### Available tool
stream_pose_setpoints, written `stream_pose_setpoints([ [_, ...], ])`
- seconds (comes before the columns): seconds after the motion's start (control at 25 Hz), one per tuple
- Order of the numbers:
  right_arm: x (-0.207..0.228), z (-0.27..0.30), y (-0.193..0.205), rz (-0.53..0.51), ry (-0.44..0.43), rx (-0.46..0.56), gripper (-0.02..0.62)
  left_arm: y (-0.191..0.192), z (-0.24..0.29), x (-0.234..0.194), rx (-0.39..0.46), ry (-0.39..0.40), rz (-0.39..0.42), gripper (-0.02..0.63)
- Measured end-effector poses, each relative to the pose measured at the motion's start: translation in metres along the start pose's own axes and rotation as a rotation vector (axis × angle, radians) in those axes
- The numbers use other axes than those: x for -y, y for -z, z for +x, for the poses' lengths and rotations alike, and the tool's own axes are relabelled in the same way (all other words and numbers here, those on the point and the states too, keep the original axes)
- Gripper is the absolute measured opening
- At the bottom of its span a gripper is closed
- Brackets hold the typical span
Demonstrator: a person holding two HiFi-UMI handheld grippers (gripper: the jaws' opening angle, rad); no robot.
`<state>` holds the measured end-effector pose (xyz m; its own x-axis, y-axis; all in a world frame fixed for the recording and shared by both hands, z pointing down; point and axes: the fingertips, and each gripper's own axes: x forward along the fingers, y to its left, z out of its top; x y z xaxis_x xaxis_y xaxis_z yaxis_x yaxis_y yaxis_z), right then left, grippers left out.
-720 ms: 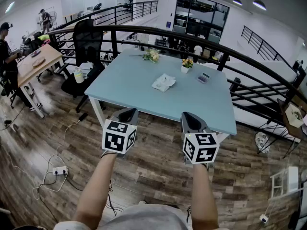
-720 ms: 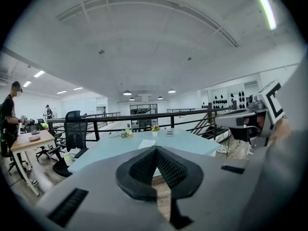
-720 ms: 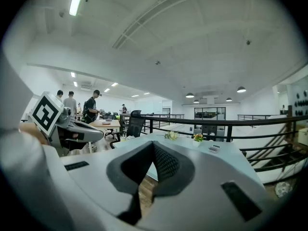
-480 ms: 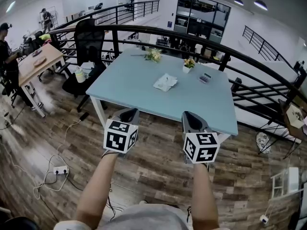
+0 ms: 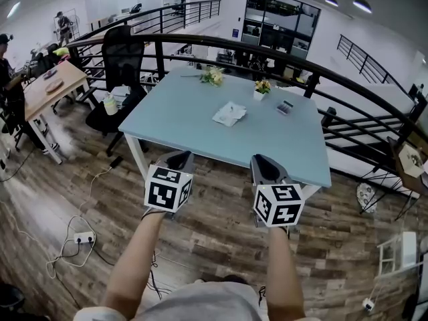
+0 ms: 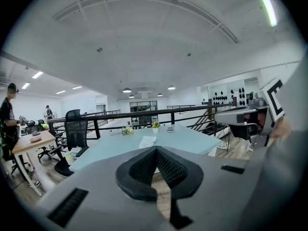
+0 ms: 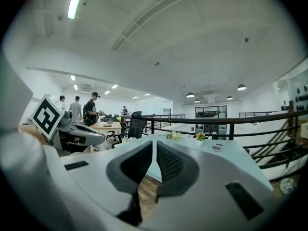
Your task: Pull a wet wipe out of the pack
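The white wet wipe pack lies near the middle of the light blue table, far ahead of both grippers. In the left gripper view the pack shows just over the jaw tips. My left gripper is held over the wooden floor before the table's near edge, jaws shut on nothing. My right gripper hangs beside it at the same height, also shut and empty. In their own views, the left gripper and the right gripper have their pads meeting at the tips. The right gripper view does not show the pack.
A flower bunch, a small flower pot and a small dark object stand at the table's far side. A black railing curves behind it. An office chair and a wooden desk are left; cables and a power strip lie on the floor.
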<state>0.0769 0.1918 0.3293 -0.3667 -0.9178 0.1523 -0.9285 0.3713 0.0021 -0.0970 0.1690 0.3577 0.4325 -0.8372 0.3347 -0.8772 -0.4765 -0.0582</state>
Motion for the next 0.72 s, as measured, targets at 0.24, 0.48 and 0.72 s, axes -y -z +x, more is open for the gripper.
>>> stream_pose_setpoints([
  [0.24, 0.004, 0.003, 0.005, 0.003, -0.008, -0.014, 0.040, 0.001, 0.005, -0.001, -0.004, -0.008, -0.008, -0.009],
  [0.48, 0.008, 0.014, 0.010, 0.009, -0.031, -0.029, 0.075, 0.001, 0.015, -0.005, -0.018, -0.020, -0.011, -0.009],
  [0.72, 0.020, 0.035, 0.013, 0.013, -0.048, -0.034, 0.090, -0.003, 0.034, -0.013, -0.018, -0.037, -0.011, -0.009],
])
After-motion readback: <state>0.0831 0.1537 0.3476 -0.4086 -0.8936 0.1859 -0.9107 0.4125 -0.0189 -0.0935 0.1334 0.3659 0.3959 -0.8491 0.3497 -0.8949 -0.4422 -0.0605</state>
